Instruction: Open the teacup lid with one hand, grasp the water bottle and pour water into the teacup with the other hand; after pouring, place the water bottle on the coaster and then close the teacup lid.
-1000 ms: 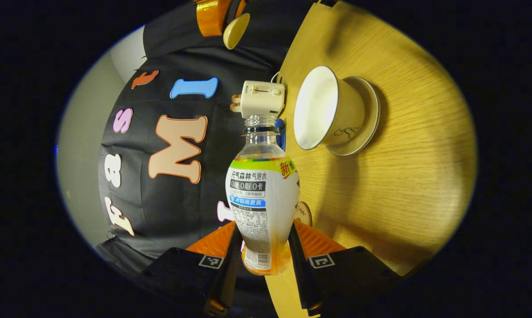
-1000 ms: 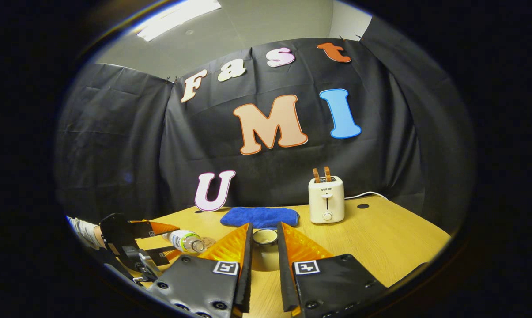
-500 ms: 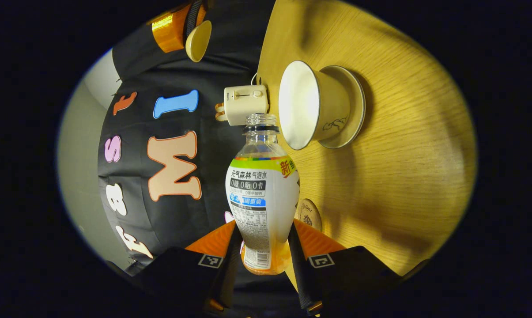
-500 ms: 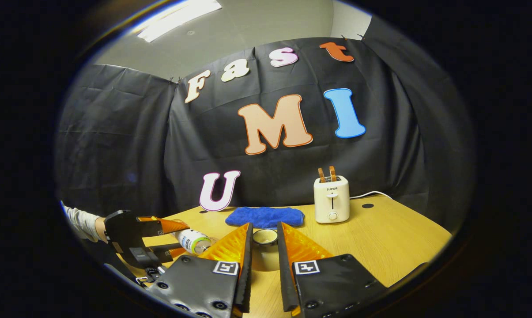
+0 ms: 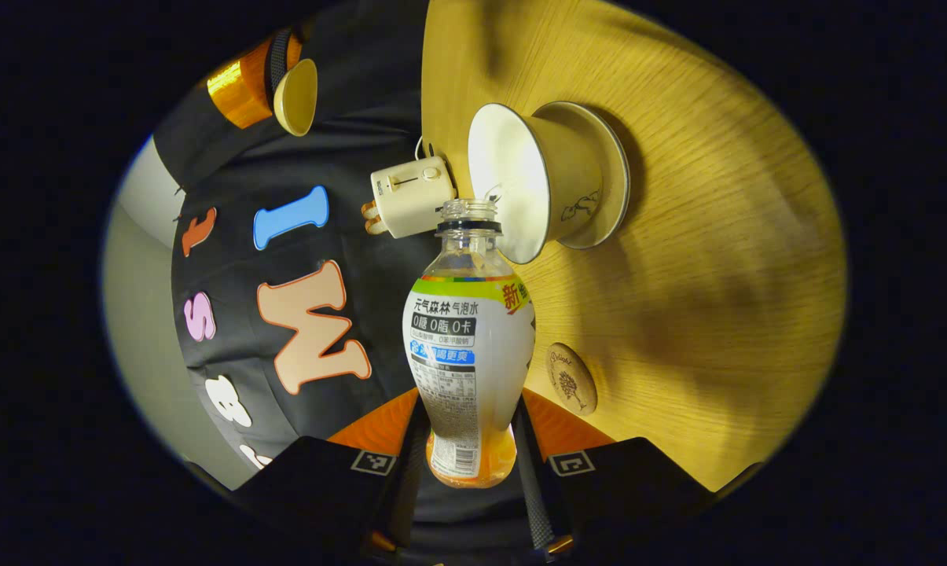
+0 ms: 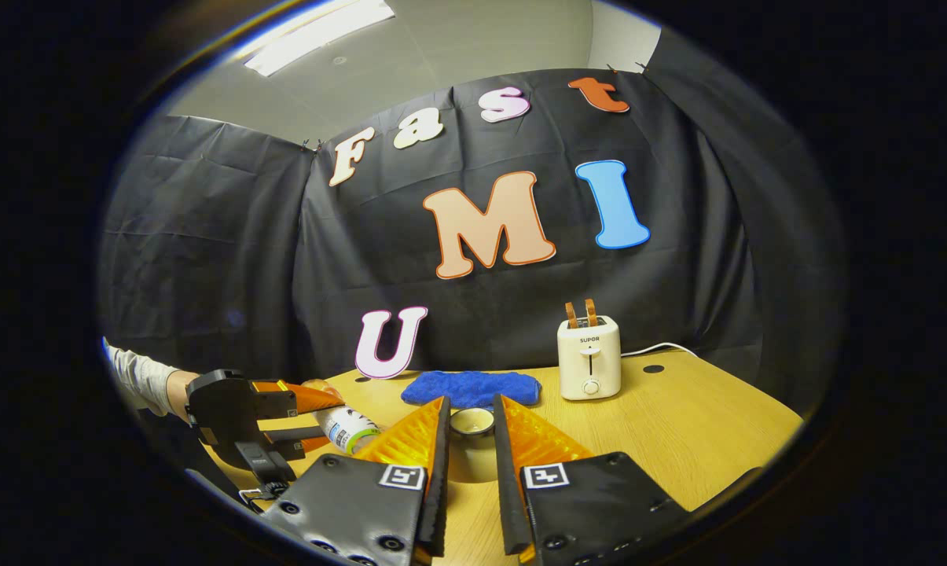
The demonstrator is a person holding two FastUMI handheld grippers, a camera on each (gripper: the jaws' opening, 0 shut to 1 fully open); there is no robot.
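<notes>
My left gripper (image 5: pixel 467 417) is shut on the lower body of the uncapped water bottle (image 5: pixel 468 338). The bottle is tipped over, and its open mouth sits right at the rim of the white teacup (image 5: pixel 536 181), which stands on its saucer (image 5: pixel 611 189). I cannot tell whether water is flowing. My right gripper (image 6: pixel 471 413) is shut on the small cream lid (image 6: pixel 471 422) and holds it up above the table. In the right gripper view the left gripper (image 6: pixel 277 413) and the bottle (image 6: pixel 349 429) are at the lower left. The round wooden coaster (image 5: pixel 571 377) lies bare on the table beside the bottle.
A white toaster (image 6: pixel 589 365) and a folded blue cloth (image 6: pixel 469 387) stand at the back of the wooden table (image 6: pixel 677 428). A person's sleeve (image 6: pixel 139 377) reaches in behind the left gripper. The booth wall rises close behind the table.
The left gripper has tipped the bottle further, and its mouth has come up to the teacup's rim. The right gripper still holds the lid almost unmoved.
</notes>
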